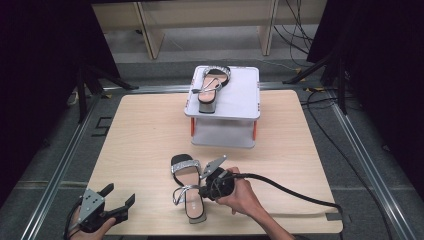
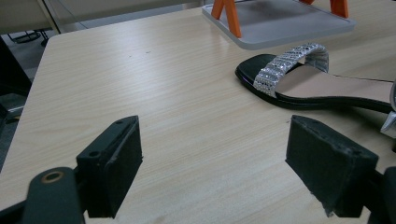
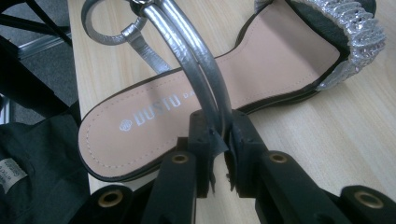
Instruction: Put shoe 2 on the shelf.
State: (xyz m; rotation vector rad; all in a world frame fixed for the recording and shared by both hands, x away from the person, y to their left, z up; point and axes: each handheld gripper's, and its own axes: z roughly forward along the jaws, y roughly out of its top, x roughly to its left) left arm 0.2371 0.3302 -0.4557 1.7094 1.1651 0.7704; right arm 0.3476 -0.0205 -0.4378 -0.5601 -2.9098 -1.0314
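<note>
High view: sandal (image 1: pixel 187 187) lies lower centre on table (image 1: pixel 145 130); right hand-held gripper (image 1: pixel 204 191) at its strap. Left hand-held gripper (image 1: pixel 120 199), lower left, jaws apart. Second sandal (image 1: pixel 211 86) on grey stand (image 1: pixel 240 97), upper centre.
Left gripper view: jaws wide apart, sandal's jewelled band (image 2: pixel 289 65) upper right.
Right gripper view: jaws clamped on silver strap (image 3: pixel 205 88); insole print partly reads "DUSTO" (image 3: pixel 156 111).

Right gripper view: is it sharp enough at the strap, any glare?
Right gripper view: silver strap between the jaws reads crisp, with bright glare streaks; insole lettering legible. Left gripper view: table evenly lit, near jaws slightly soft.
</note>
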